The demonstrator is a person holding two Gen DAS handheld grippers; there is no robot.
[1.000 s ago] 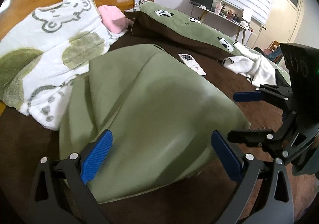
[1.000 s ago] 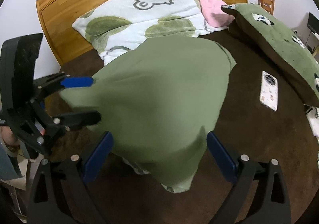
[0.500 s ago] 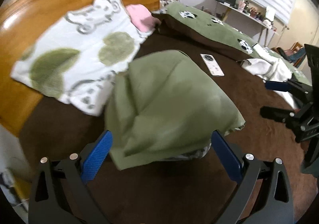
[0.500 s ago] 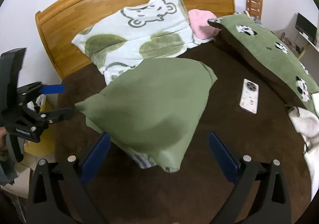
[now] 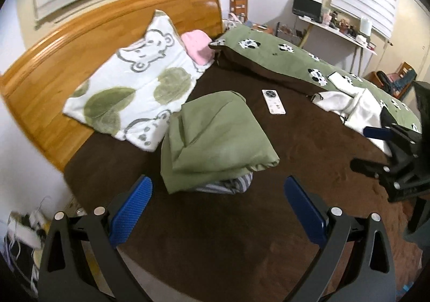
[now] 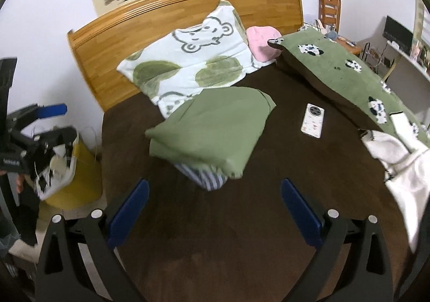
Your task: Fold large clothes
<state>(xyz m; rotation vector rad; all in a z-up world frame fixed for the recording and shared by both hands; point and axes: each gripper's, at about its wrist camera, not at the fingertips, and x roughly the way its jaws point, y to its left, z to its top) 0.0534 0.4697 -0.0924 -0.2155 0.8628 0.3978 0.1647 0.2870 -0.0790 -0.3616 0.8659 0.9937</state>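
A folded green garment [image 5: 215, 140] lies on the brown bed [image 5: 228, 234], on top of a striped folded piece [image 5: 231, 185]. It also shows in the right wrist view [image 6: 212, 127] with the striped piece [image 6: 207, 177] under it. A white garment [image 5: 354, 111] lies crumpled at the right; it also shows in the right wrist view [image 6: 403, 162]. My left gripper [image 5: 217, 210] is open and empty, well back from the green pile. My right gripper [image 6: 215, 208] is open and empty, also back from it. Each gripper shows in the other's view, the right one [image 5: 376, 148] and the left one [image 6: 53, 121].
A bear-print pillow [image 5: 137, 81] and a pink cloth [image 5: 199, 45] lie by the wooden headboard [image 5: 80, 41]. A green panda-print duvet [image 5: 295, 60] runs along the far side. A phone [image 5: 273, 102] lies on the bed. A yellow bin [image 6: 78, 175] stands beside the bed.
Both grippers have pulled back and up from the green garment, which now lies folded and small in view. Both stayed open.
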